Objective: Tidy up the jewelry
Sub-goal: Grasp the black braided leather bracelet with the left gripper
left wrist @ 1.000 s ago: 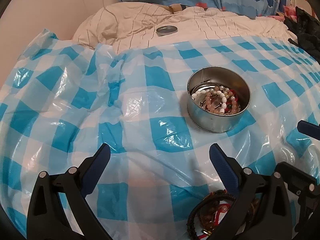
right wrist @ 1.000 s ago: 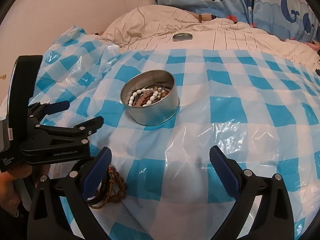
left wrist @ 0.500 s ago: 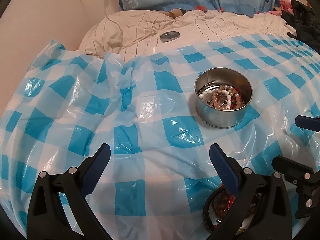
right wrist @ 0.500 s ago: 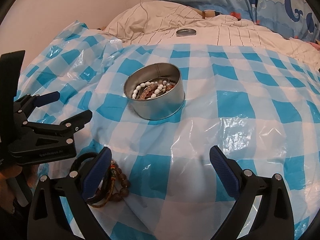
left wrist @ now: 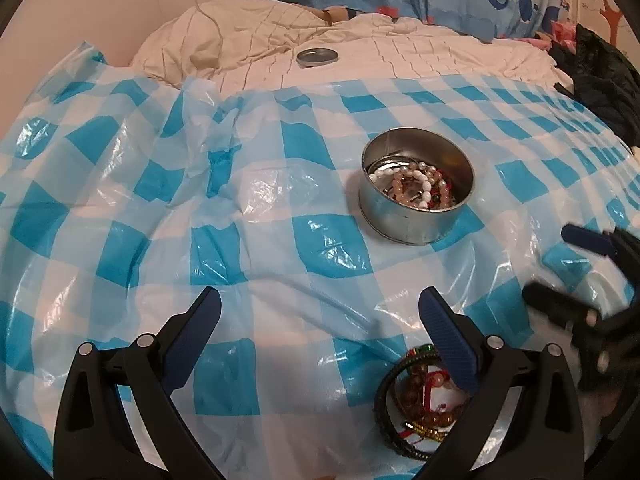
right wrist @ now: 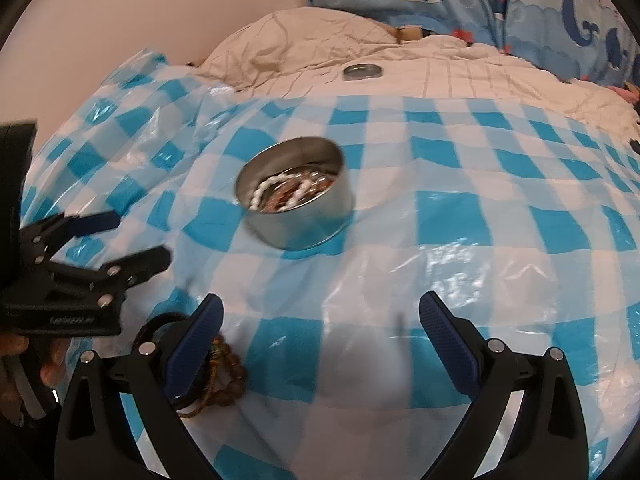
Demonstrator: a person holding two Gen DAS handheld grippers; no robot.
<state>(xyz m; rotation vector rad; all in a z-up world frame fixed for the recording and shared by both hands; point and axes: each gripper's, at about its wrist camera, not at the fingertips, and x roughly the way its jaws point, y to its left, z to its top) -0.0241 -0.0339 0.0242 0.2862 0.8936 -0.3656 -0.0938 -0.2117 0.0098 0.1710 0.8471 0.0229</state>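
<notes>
Over the last second both views have pulled back and up from the bed, so the tin [left wrist: 416, 186] sits a little farther off and the loose bracelets [left wrist: 420, 394] show more fully, which suggests to me the next piece is being lined up. The left hand-held gripper [left wrist: 320, 320] hangs wide open and empty, its right finger just over that bracelet pile on the checked plastic sheet [left wrist: 120, 208]. The right hand-held gripper [right wrist: 322, 322] is spread just as wide, holding nothing, the beads by its left finger; the lid [right wrist: 362, 71] lies well apart on the quilt [right wrist: 300, 40]
</notes>
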